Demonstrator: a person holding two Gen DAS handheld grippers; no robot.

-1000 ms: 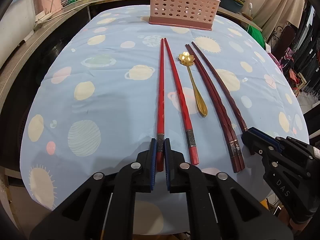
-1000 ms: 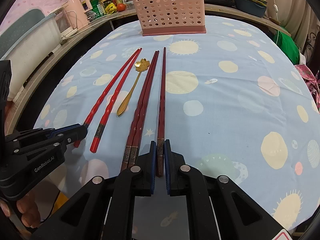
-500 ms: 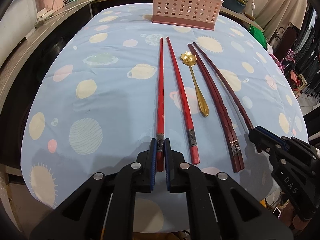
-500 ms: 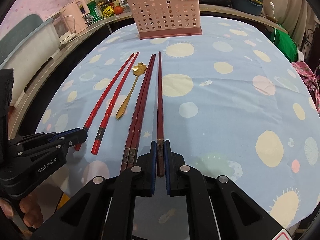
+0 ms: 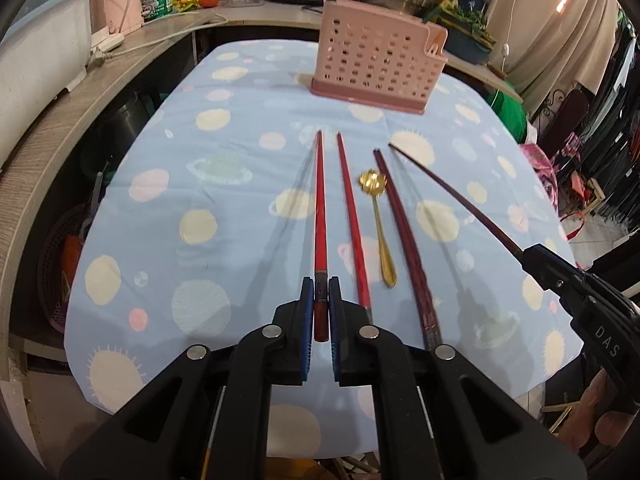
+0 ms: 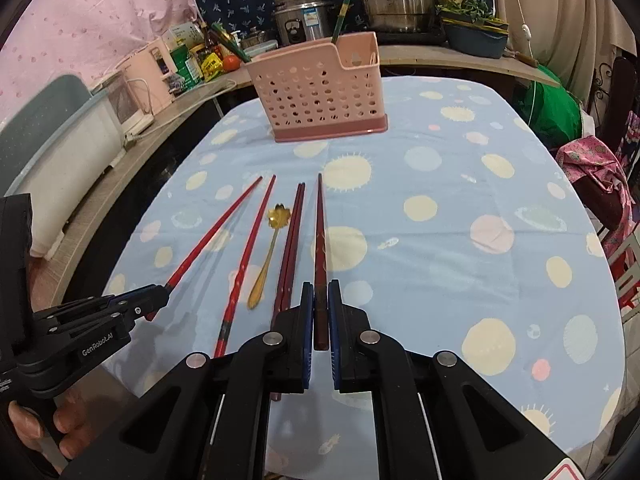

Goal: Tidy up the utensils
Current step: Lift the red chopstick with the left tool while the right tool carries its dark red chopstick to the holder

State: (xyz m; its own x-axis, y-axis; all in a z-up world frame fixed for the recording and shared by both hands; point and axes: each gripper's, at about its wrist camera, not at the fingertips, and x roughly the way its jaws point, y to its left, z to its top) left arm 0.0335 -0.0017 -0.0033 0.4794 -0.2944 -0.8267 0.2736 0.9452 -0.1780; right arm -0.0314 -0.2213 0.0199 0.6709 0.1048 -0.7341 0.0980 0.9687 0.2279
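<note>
My left gripper is shut on the thick end of a red chopstick, which hangs lifted off the cloth. A second red chopstick lies beside it on the table. My right gripper is shut on a dark maroon chopstick, also raised. Two more maroon chopsticks lie together on the cloth, left of the held one. A gold spoon with a flower-shaped bowl lies between the red and maroon pairs. The pink perforated utensil holder stands upright at the far end of the table.
The table wears a light blue cloth with planet prints. A wooden counter curves along the left with appliances and bottles. Pots and a rice cooker stand behind the holder. A hand grips the left tool.
Both grippers rose, each lifting its chopstick off the cloth; the table looks farther away and the holder shows fully. The other utensils stayed put.
</note>
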